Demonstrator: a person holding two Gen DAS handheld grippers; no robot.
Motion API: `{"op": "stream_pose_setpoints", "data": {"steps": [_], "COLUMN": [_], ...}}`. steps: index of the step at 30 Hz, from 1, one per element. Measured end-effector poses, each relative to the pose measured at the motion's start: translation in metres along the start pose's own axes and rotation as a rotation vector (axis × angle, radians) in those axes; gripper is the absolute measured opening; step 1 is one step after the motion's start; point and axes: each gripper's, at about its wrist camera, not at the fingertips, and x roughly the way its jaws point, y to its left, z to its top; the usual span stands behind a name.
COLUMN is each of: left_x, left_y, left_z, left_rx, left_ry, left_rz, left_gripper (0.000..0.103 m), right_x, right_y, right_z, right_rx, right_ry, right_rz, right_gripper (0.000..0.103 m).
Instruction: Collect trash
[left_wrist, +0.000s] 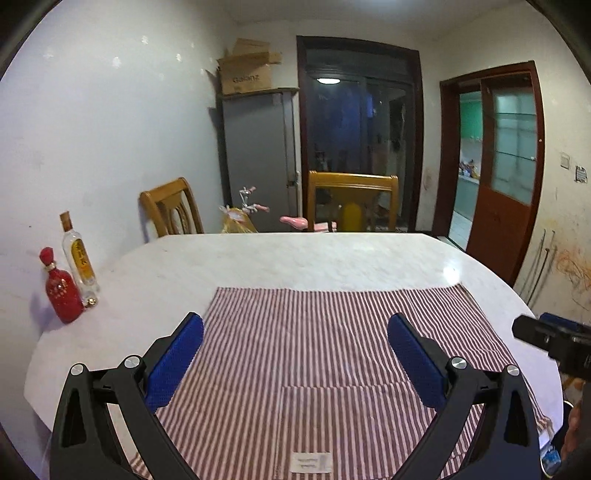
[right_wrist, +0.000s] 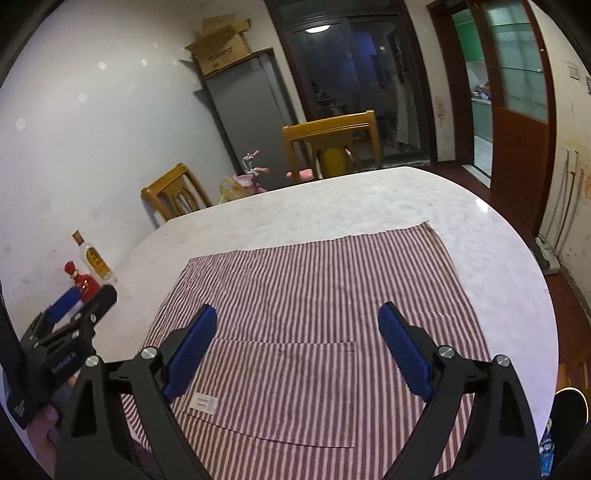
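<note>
Cloth (left_wrist: 332, 354) in red and white stripes covers the near half of the white marble table (left_wrist: 295, 258), lying flat with a patch pocket and a small white label (left_wrist: 309, 462) at its near edge. You hold the left gripper (left_wrist: 295, 343) above the near left part of that cloth, its jaws spread wide with nothing between the blue pads (left_wrist: 177, 358). Your right gripper (right_wrist: 297, 332) hangs over the near right part of the cloth, its jaws likewise wide apart and holding nothing. Each gripper shows at the margin of the other's view, so they sit side by side, apart from one another.

No piece of trash can be made out on the cloth or on the bare marble beyond it. At the table's left edge, close to the wall, stand a red bottle (left_wrist: 62, 291) and a clear bottle with a yellow label (left_wrist: 79, 258), both upright and just beside each other; a small gold object lies at their foot. Past the far edge you see two wooden chairs (left_wrist: 352, 199), a pink children's bike (left_wrist: 258, 210) between them, a grey refrigerator (left_wrist: 258, 158) with a cardboard box (left_wrist: 245, 72) on top, a dark glass door and an open brown door (left_wrist: 506, 173). By the near right corner, below the table, something with a blue label shows, too cut off to identify.
</note>
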Motion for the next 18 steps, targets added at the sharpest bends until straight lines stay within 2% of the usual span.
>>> {"op": "stream_pose_setpoints", "data": {"steps": [7,18], "left_x": [-0.012,-0.032], "left_y": [-0.001,-0.011], "left_z": [0.009,0.020], "left_rx": [-0.005,-0.001], "left_ry": [-0.025,-0.073], "left_rz": [-0.024,-0.031], "left_gripper": [0.097,0.097], "right_x": [-0.004,-0.010], "right_y": [0.013,0.011], "right_z": [0.005,0.011], "right_rx": [-0.025,-0.020], "right_ry": [-0.024,-0.063], "right_rz": [0.003,0.025], "right_gripper": [0.089,0.089]}}
